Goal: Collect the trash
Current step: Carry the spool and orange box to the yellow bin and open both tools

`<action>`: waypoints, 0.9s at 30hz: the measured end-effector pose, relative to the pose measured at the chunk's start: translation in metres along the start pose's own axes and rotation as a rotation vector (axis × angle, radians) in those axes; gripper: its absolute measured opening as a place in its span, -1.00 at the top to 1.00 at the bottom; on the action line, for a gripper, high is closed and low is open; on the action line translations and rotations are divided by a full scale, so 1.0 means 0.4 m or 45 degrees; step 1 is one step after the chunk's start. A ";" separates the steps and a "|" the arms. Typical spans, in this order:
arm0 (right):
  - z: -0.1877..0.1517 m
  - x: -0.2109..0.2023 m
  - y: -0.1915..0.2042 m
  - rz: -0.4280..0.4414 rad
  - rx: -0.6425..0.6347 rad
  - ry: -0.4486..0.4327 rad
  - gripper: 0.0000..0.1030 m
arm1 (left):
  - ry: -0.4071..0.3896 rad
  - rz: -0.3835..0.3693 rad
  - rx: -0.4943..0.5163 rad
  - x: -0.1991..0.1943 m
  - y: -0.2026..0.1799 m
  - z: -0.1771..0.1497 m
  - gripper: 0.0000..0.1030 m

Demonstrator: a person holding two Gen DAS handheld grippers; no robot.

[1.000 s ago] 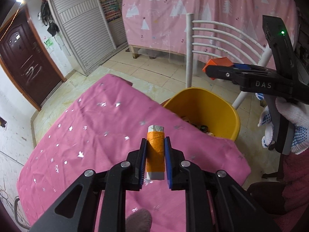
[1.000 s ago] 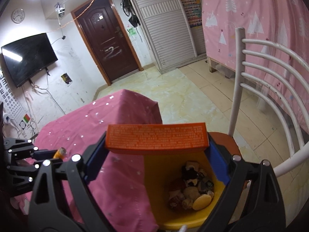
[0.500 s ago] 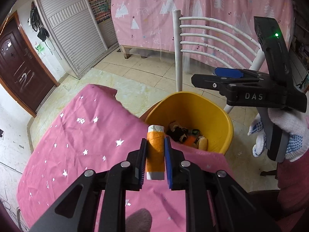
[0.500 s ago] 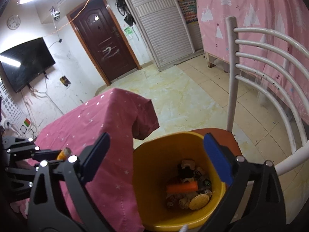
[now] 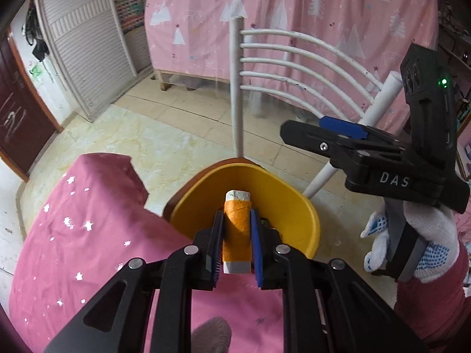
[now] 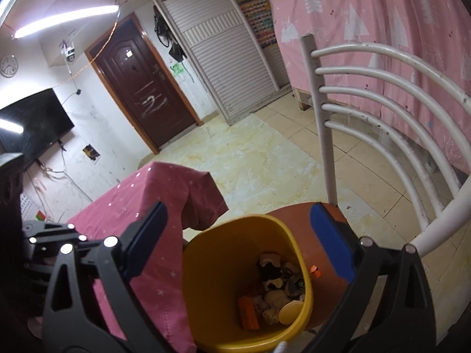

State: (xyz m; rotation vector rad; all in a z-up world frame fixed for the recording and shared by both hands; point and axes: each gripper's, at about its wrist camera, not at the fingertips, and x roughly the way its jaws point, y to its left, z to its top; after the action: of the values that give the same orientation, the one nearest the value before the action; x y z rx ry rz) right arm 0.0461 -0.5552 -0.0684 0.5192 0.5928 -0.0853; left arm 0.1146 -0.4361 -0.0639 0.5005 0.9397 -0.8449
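**Over the yellow bin: one spool held, one gripper bare**

Above the near rim of the yellow bin [image 5: 297,206], the left gripper [image 5: 235,244] pinches an orange thread spool [image 5: 236,229] between its blue pads (white core showing at both ends). Right gripper [image 6: 238,244]: jaws spread wide, nothing between them, poised over the bin. Bin contents: orange box [image 6: 248,313] and mixed scraps. Bin sits on a white-backed chair [image 6: 382,135], beside the pink star-print tablecloth [image 5: 88,235].

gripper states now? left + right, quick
Left gripper: closed on the orange thread spool, over the yellow bin.
Right gripper: open, empty, above the bin.
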 end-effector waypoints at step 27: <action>0.014 -0.036 0.083 0.019 -0.050 -0.048 -0.88 | -0.084 -0.004 -0.200 -0.068 0.101 -0.072 -0.17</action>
State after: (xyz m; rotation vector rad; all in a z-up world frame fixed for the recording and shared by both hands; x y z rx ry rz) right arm 0.0444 -0.5300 -0.0420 0.4826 0.5530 -0.0692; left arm 0.1244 -0.3812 -0.0545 0.3338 0.9374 -0.7787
